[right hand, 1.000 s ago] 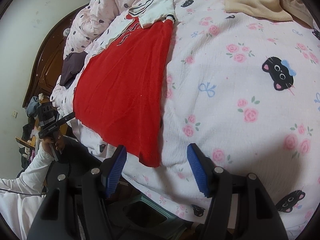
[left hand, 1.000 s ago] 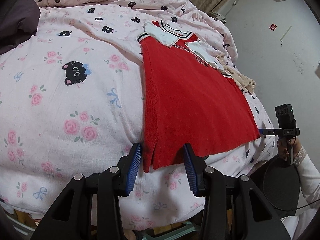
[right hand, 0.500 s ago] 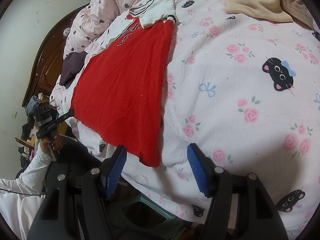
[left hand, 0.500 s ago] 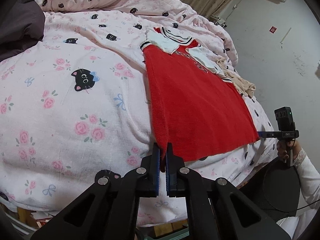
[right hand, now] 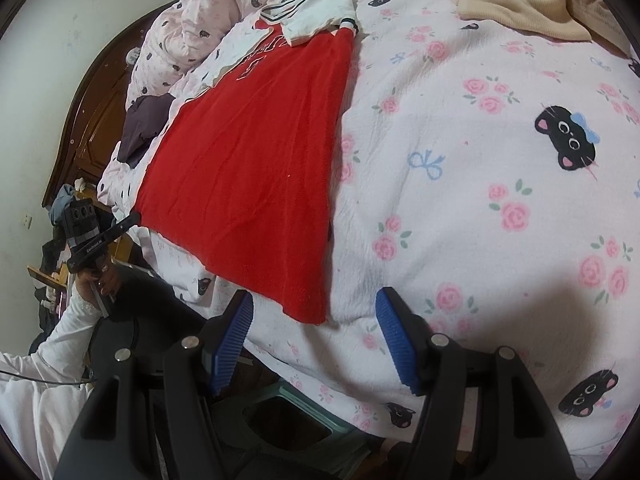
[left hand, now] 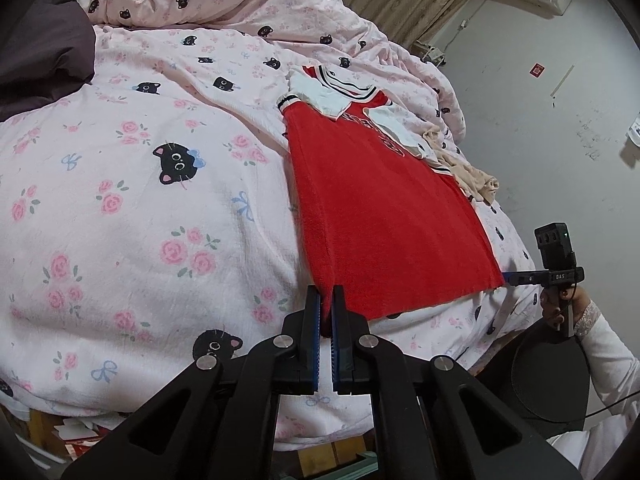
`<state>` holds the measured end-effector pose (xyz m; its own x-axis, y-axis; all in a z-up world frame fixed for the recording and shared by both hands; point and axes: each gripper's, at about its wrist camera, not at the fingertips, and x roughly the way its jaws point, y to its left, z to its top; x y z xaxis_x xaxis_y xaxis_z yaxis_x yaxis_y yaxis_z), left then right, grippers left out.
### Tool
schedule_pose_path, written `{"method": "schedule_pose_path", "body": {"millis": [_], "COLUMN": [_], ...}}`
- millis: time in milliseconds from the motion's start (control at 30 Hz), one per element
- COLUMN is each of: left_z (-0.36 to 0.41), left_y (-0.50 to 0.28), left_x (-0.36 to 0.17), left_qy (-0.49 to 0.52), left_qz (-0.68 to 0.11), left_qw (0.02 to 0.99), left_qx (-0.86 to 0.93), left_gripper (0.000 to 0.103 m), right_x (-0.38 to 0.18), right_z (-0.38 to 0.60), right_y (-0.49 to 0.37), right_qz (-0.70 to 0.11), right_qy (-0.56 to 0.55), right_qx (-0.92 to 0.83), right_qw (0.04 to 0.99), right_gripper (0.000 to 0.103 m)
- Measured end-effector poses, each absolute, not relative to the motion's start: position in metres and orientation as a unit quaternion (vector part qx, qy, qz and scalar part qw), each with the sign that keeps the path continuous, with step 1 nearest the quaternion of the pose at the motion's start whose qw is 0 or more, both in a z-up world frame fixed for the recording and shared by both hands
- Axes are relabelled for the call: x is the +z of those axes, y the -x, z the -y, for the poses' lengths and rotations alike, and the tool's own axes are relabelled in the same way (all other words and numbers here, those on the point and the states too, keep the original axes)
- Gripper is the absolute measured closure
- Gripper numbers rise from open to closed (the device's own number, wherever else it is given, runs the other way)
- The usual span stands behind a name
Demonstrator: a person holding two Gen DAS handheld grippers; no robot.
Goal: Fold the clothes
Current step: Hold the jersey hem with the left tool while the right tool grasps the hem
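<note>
Now my left gripper (left hand: 326, 300) is pressed together on the near left corner of the red shirt (left hand: 380, 216), the hem cloth pinched between its blue pads. From that corner the shirt runs away from the tongs, flat on the pink quilt (left hand: 140, 216), with its white sleeves and striped collar at the far end. My right gripper (right hand: 316, 320) stands spread, nothing clamped. The shirt's other near corner (right hand: 306, 308) lies between its pads, closer to the left pad, and I see neither pad touching the cloth. Beyond those pads the red cloth stretches up and to the left. A beige garment (right hand: 516, 4) lies bunched well beyond the right gripper, to the right of the shirt and apart from it. A dark cloth (left hand: 40, 64) sits far left of my left tongs.
</note>
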<state>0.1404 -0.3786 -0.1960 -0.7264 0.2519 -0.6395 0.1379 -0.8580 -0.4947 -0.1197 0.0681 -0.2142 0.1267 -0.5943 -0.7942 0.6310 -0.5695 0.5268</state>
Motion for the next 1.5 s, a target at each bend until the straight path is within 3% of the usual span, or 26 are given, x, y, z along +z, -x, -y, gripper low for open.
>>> {"method": "schedule_pose_path", "body": {"millis": [267, 533, 1100, 1200, 1500], "left_z": [0.381, 0.389, 0.398, 0.398, 0.397], "left_y": [-0.143, -0.144, -0.142, -0.142, -0.144], "left_x": [-0.192, -0.198, -0.207, -0.207, -0.208], "left_qy": [0.353, 0.36, 0.367, 0.367, 0.367], "left_qz": [0.271, 0.282, 0.305, 0.305, 0.306], "left_qw": [0.029, 0.006, -0.003, -0.003, -0.002], "left_qx": [0.895, 0.889, 0.879, 0.879, 0.878], "left_gripper": [0.101, 0.101, 0.101, 0.101, 0.101], "right_x": [-0.23, -0.239, -0.248, -0.25, -0.254], "right_z": [-0.08, -0.077, -0.072, -0.06, -0.057], "right_y": [0.133, 0.138, 0.136, 0.129, 0.135], "right_qz": [0.098, 0.142, 0.175, 0.159, 0.166], "right_qy": [-0.633, -0.648, -0.655, -0.657, -0.66], "right_qx": [-0.615, -0.596, -0.562, -0.551, -0.555], "right_qw": [0.459, 0.452, 0.475, 0.49, 0.478], "right_gripper": [0.037, 0.037, 0.037, 0.047, 0.05]}}
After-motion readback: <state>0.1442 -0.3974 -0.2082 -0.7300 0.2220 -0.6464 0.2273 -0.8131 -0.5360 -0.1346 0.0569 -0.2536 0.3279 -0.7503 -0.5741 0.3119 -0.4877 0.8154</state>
